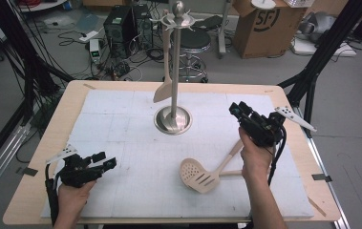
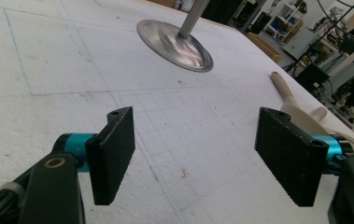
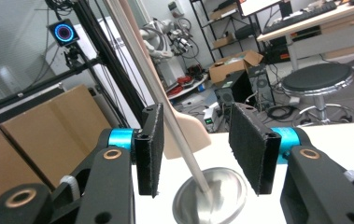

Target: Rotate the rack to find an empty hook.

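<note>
- A metal utensil stand [image 1: 173,71] rises upright at the upper centre of the high view, its round base [image 1: 172,119] on the white tabletop [image 1: 121,133].
- A beige spatula [image 1: 164,76] hangs from the stand's top hooks, blade down, just left of the pole.
- A beige perforated skimmer [image 1: 191,171] and a beige slotted turner [image 1: 209,180] lie flat at lower centre-right, heads overlapping.

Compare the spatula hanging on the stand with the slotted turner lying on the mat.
The hanging spatula hangs upright from the metal stand; the slotted turner lies flat on the white mat. The hanging spatula's blade looks solid; the slotted turner's has slots. The slotted turner overlaps a round perforated skimmer; the hanging spatula hangs alone. Both are beige.
</note>
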Demonstrator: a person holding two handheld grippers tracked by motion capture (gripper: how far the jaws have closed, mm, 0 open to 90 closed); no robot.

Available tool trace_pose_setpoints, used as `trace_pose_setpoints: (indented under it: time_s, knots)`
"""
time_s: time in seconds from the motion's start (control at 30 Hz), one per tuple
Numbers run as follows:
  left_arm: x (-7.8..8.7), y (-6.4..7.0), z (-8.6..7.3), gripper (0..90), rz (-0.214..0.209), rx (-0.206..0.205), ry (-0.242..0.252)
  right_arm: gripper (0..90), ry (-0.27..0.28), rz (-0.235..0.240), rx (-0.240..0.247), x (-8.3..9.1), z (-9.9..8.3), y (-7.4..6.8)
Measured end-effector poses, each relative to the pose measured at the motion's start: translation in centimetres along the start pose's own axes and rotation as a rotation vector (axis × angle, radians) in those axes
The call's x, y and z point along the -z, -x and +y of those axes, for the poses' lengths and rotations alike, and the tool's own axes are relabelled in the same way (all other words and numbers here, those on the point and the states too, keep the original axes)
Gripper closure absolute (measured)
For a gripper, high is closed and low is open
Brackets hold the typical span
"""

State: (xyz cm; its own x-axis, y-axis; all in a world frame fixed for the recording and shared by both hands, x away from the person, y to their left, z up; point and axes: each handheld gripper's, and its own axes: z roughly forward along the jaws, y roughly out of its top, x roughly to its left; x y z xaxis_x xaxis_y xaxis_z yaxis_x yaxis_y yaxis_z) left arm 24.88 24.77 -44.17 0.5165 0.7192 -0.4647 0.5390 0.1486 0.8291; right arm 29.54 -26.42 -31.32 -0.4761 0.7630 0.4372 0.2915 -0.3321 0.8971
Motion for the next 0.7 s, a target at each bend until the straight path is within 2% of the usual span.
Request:
trace_pose_setpoints:
  time_s: [0.1,0.37,0.6,0.7]
  knots:
    - [0.0,0.0,0.0,29.3,0.001,0.002,0.002,54.6,-0.012,-0.018,-0.004,0.5,-0.7,0.7]
    - [0.0,0.0,0.0,29.3,0.001,0.000,0.001,54.4,-0.029,-0.052,-0.053,1.8,-2.6,2.7]
    - [0.1,0.0,0.0,29.4,0.008,0.000,0.008,53.9,-0.037,-0.060,-0.060,2.4,-3.1,3.1]
    - [0.1,0.0,0.0,29.4,0.007,0.000,0.012,52.4,-0.050,-0.066,-0.030,2.8,-3.7,3.0]
